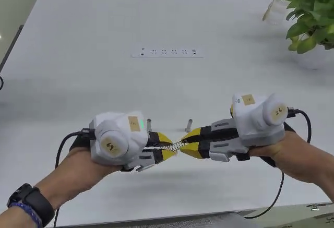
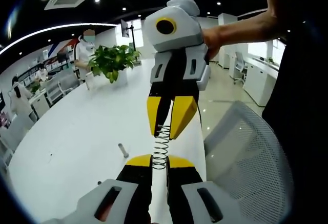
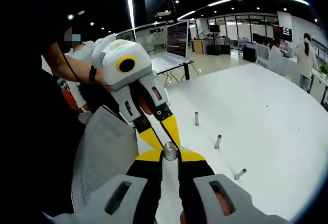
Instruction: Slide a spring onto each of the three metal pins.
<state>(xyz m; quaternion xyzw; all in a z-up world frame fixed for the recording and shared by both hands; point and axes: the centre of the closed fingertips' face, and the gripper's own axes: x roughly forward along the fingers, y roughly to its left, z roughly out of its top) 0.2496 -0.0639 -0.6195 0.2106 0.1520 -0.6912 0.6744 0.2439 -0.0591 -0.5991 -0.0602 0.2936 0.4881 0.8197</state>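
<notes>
A small metal spring point(image 1: 176, 145) hangs in the air between my two grippers, just above the white table point(image 1: 104, 40). My left gripper point(image 1: 169, 147) is shut on one end of the spring point(image 2: 160, 149). My right gripper point(image 1: 184, 138) is shut on the other end, seen end-on as the spring point(image 3: 170, 152). The two sets of yellow jaw tips nearly meet. Two upright metal pins point(image 1: 148, 125) point(image 1: 189, 124) stand just behind the grippers. The right gripper view has two pins upright point(image 3: 196, 118) point(image 3: 218, 141) and a third pin point(image 3: 240, 174) leaning. One pin point(image 2: 123, 150) appears beside my left gripper point(image 2: 159, 163).
A white power strip point(image 1: 167, 52) lies mid-table. A potted plant point(image 1: 310, 11) stands at the far right corner. A mesh chair point(image 2: 246, 157) sits below the table's near edge. People stand in the office behind.
</notes>
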